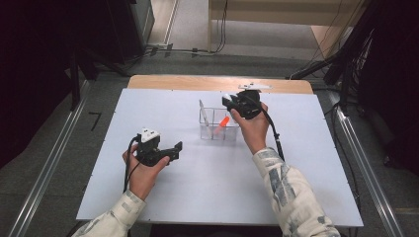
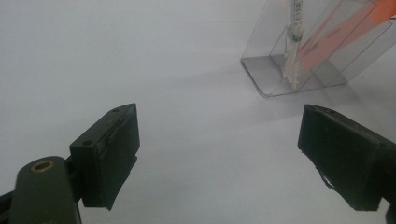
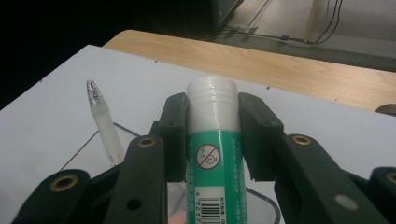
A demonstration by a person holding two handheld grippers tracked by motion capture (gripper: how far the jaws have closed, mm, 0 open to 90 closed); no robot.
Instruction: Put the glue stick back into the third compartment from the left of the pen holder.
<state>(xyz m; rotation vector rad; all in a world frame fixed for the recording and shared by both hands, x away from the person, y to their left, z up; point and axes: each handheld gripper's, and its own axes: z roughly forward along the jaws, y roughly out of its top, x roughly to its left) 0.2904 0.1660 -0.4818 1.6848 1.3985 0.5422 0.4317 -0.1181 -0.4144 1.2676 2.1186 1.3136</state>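
So the right tongs [image 3: 212, 135] are clamped on a glue stick [image 3: 212, 154], green label, white ribbed end poking out past the pads. It's hovering just above the clear organizer box [image 1: 219, 124], which sits near the middle of the white worktop [image 1: 207, 187]. Already in the box: a whitish pen [image 3: 103, 123] standing in one compartment and an orange marker [image 1: 223, 122] leaning in another.

Handling-wise I'd guess the glue stick is light and rigid, but that smooth plastic barrel looks slippery, so squeezing across the middle of the tube like this seems right; near the cap it could pivot.

Left tongs [image 2: 219, 154] are spread apart with nothing between them, parked on the near-left side of the box.
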